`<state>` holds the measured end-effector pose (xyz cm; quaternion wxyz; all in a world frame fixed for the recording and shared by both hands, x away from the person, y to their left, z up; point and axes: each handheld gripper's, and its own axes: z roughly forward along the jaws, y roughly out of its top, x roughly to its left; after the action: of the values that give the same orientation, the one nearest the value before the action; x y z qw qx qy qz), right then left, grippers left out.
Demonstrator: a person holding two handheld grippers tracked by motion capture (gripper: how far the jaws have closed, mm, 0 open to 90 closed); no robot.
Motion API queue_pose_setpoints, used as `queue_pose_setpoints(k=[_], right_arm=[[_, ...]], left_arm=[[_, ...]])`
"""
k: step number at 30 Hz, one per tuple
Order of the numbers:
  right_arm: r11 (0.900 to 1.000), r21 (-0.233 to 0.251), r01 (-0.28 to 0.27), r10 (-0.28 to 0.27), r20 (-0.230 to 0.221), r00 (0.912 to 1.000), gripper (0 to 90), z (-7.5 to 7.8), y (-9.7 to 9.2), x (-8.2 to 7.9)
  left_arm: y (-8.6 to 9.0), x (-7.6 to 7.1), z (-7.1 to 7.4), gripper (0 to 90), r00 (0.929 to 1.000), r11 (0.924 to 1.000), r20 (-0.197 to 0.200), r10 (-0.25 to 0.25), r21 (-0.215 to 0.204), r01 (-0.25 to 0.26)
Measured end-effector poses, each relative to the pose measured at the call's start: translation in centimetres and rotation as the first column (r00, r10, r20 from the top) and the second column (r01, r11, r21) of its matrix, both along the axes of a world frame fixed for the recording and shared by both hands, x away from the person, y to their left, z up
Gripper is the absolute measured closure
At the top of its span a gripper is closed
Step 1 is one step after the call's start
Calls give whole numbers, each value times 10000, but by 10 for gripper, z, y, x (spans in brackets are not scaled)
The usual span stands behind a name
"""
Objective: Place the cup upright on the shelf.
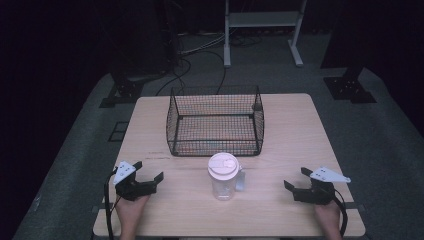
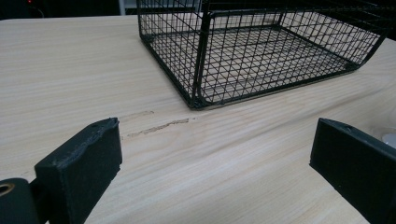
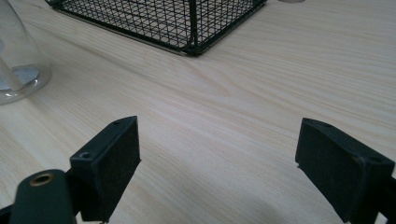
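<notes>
A clear plastic jug (image 1: pixel 223 176) with a white lid stands upright near the front middle of the wooden table (image 1: pixel 290 130); its base shows at the left edge of the right gripper view as the jug (image 3: pixel 16 70). Behind it sits an empty black wire basket (image 1: pixel 215 121), also seen as the basket (image 2: pixel 261 51) and the basket (image 3: pixel 163 18). My left gripper (image 1: pixel 148 172) rests open at the front left, nothing between its jaws, as the left gripper (image 2: pixel 215 154) view confirms. My right gripper (image 1: pixel 296 178) rests open at the front right, the right gripper (image 3: pixel 219 158) jaws wide apart over bare wood.
A scuff mark (image 2: pixel 156 127) lies on the wood in front of the basket's near corner. Beyond the table, a grey floor holds cables (image 1: pixel 195 60) and a white desk frame (image 1: pixel 262 30). Black stands (image 1: pixel 350 87) sit at both far sides.
</notes>
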<state>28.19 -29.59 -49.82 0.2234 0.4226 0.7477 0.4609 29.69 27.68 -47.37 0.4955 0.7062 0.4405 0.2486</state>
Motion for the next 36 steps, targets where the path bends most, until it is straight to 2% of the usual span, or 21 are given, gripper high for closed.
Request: queue_pose_setpoints(k=[16,22,24,31,33,36], right_arm=[[10000,-6,-14,14,55,10000,129,0,0,0],[10000,-28,-22,22,26,10000,129,0,0,0],[10000,-54,17,-17,13,10000,129,0,1,0],[9999,-109,12,-12,8,10000,129,0,1,0],[9999,-121,-4,4,-13,10000,129,0,1,0],[9999,-108,-21,21,-4,10000,129,0,1,0]], left_arm=[[-7,-3,2,13,9994,9993,142,-318,188,316],[-16,-5,6,13,9971,9972,327,-691,296,681],[-21,-5,7,13,9956,9952,342,-871,488,854],[-33,-7,13,13,9887,9887,541,-1399,613,1365],[-38,-5,15,13,9850,9835,432,-1671,767,1635],[-40,-4,17,13,9836,9818,411,-1755,806,1718]])
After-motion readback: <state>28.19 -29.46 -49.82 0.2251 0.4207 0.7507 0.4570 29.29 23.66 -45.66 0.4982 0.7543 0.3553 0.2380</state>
